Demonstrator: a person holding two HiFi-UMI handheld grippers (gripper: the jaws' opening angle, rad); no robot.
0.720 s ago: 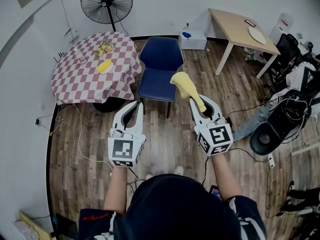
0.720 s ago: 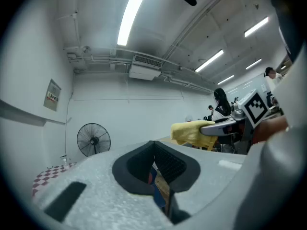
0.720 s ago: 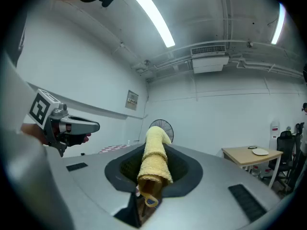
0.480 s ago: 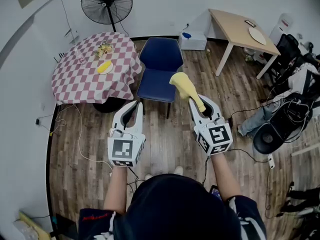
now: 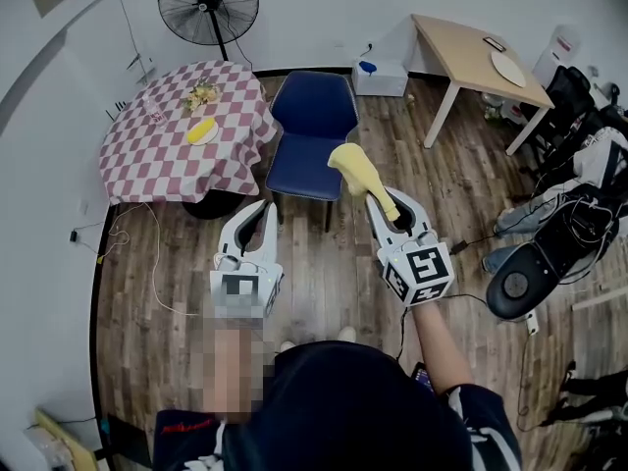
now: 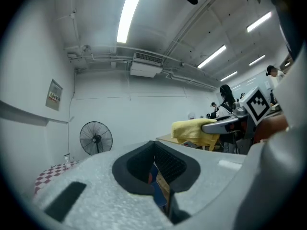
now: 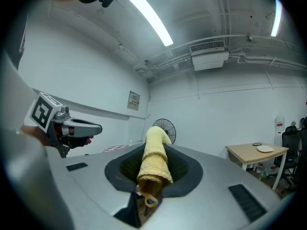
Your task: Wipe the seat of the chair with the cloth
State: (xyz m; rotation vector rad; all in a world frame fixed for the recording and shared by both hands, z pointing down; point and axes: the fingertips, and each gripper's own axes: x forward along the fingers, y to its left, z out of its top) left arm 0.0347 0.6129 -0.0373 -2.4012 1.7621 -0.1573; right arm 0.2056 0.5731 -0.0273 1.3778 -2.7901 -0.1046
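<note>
Right hand-held gripper (image 5: 385, 209) is clamping the rolled yellow terry cloth (image 5: 355, 169), carrying it aloft near the front edge of the blue padded chair seat (image 5: 302, 165), ready for wiping. Left hand-held gripper (image 5: 261, 220) is idling beside it, jaws together and empty.

We see a wood-plank floor (image 5: 324, 263) carrying the blue chair (image 5: 312, 130), a standing fan (image 5: 209, 3) and two worktops. On the round checkered worktop (image 5: 157, 170) beside the chair lies a yellow object (image 5: 202, 130); the pale wooden worktop (image 5: 459, 52) bears a white plate (image 5: 507, 68).
</note>
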